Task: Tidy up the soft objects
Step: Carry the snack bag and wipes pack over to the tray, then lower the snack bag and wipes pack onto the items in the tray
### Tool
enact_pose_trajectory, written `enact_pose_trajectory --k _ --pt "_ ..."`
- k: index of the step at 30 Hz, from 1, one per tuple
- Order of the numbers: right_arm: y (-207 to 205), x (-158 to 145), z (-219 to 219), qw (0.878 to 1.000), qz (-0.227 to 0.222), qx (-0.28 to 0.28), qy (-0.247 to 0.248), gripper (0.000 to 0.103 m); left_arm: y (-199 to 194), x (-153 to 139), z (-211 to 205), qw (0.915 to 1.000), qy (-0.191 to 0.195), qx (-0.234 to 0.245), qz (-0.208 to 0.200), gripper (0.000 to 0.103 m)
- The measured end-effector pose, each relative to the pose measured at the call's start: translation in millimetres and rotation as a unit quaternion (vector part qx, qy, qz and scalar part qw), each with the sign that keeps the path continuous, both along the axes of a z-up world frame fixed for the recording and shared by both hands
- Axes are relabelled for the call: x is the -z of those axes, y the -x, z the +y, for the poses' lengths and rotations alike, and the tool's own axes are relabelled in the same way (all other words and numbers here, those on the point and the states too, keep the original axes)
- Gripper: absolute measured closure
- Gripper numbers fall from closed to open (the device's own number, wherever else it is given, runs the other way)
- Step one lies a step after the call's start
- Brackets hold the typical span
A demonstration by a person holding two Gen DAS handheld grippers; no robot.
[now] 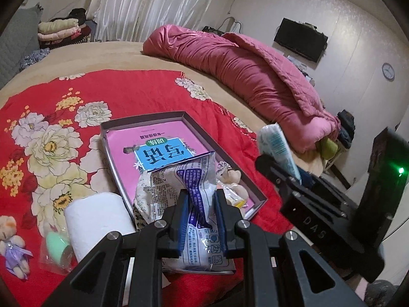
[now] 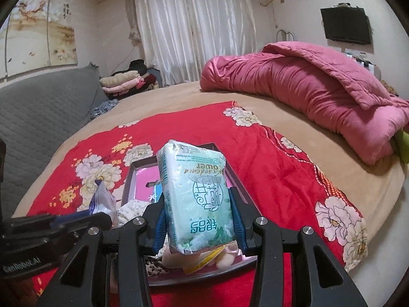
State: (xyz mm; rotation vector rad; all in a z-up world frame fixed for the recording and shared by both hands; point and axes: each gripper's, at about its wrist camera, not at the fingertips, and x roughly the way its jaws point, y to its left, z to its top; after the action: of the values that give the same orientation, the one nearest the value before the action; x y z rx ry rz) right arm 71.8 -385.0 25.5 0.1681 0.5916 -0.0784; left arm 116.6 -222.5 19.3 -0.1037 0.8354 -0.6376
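Observation:
My left gripper (image 1: 200, 202) is shut on a white and blue plastic packet (image 1: 196, 204), held over the near end of a shallow grey box (image 1: 143, 121). The box holds a pink booklet (image 1: 153, 148), a small plush bear (image 1: 231, 179) and a patterned cloth. My right gripper (image 2: 198, 217) is shut on a green tissue pack (image 2: 196, 194), held above the same box (image 2: 129, 176). The tissue pack also shows in the left wrist view (image 1: 276, 145). The left gripper and its packet show at the left of the right wrist view (image 2: 102, 202).
The box lies on a red floral cloth (image 1: 133, 92) on a tan bed. A toilet paper roll (image 1: 97, 220), a green object in clear wrap (image 1: 57, 248) and a small plush in purple (image 1: 12, 245) lie left of the box. A pink quilt (image 1: 242, 71) is heaped at the far right.

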Motion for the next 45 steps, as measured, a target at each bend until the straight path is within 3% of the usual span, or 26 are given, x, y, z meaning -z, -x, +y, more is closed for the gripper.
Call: enact_pose_trajectory --k 11,29,37,45 --pt "-11.3 5.6 -8.3 1.0 0.013 0.01 0.005 0.058 -13.0 15.2 -13.8 0.9993 -0.031 0.001 0.02 0.083" --pt "-69.1 68.5 -22.2 0.982 0.186 -0.003 -0.022 0.057 -30.5 46.7 -46.1 0.9959 -0.069 0.028 0.052 0.083" --pt "-73.3 74.7 -23.6 0.981 0.191 -0.002 -0.034 0.055 -34.1 50.3 -45.0 0.9956 -0.069 0.027 0.057 0.083" --pt "-71.2 71.2 -25.2 0.982 0.18 -0.005 -0.05 0.04 -35.9 52.6 -44.3 0.9958 -0.064 0.024 0.062 0.083"
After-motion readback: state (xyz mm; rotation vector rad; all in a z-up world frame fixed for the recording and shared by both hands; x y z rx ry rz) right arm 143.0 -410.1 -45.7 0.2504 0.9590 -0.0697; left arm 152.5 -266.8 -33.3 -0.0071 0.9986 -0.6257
